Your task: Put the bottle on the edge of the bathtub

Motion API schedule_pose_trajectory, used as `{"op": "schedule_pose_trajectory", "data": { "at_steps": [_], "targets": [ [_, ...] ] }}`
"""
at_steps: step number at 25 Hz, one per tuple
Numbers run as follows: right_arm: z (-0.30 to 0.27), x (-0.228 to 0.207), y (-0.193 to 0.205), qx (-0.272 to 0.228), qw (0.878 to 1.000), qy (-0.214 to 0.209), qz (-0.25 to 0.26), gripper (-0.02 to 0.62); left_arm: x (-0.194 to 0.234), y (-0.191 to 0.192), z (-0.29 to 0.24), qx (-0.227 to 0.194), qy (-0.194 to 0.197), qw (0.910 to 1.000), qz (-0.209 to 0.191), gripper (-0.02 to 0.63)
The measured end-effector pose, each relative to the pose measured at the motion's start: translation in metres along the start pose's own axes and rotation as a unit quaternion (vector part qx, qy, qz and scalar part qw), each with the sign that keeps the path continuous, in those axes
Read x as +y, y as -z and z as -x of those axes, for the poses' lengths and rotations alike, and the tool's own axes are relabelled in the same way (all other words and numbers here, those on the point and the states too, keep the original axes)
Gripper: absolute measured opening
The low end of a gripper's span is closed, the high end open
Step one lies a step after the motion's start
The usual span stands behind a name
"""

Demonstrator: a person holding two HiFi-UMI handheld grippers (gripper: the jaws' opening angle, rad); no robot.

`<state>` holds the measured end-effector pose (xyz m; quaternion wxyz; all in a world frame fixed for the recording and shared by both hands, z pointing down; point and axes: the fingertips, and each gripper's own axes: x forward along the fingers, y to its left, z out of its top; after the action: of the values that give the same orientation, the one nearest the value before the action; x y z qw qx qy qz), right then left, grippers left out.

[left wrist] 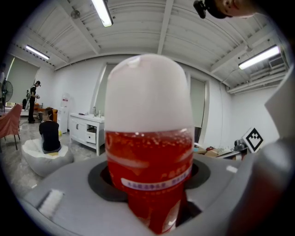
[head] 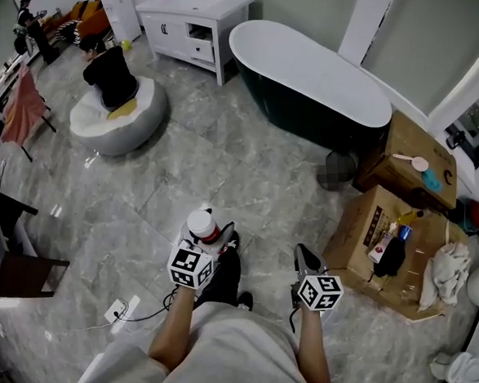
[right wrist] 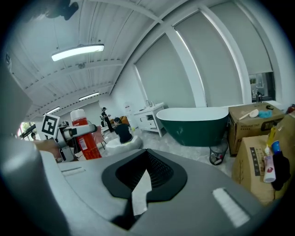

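The bottle (head: 203,226) holds red liquid under a white cap and stands upright in my left gripper (head: 211,234), which is shut on its lower body. It fills the left gripper view (left wrist: 148,138). My right gripper (head: 306,260) is shut with nothing in it, a short way right of the left one; its closed jaws (right wrist: 144,179) point toward the bathtub (right wrist: 198,120). The bathtub (head: 309,75), dark green outside and white inside, stands on the marble floor well ahead of both grippers. From the right gripper view the held bottle (right wrist: 85,134) shows at the left.
Two open cardboard boxes (head: 411,156) (head: 365,239) with small items stand right of the tub, a small bin (head: 336,170) at its near end. A person sits on a beanbag (head: 119,113) far left. A white vanity (head: 195,22) is beyond. A power strip (head: 121,309) lies on the floor.
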<state>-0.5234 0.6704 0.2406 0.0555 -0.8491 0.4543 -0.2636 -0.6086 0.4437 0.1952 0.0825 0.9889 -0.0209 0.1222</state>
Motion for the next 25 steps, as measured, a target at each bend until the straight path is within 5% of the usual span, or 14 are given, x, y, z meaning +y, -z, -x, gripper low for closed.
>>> {"op": "schedule_pose_trajectory", "data": {
  "at_steps": [7,19,25],
  "targets": [
    [-0.083,-0.022,-0.05,0.037,0.999,-0.004,0.028,0.003,0.067,-0.035,-0.086,-0.005,0.0,1.0,0.001,0.333],
    [-0.196,-0.054,-0.128,0.049,0.996,0.053,0.061,0.003,0.154,-0.056,-0.196,0.009,0.028,0.9994,0.016,0.333],
    [-0.233,-0.06,-0.148,0.061,0.997,0.024,0.051,0.003,0.179,-0.069,-0.226,0.001,0.043,0.999,-0.004,0.333]
  ]
}}
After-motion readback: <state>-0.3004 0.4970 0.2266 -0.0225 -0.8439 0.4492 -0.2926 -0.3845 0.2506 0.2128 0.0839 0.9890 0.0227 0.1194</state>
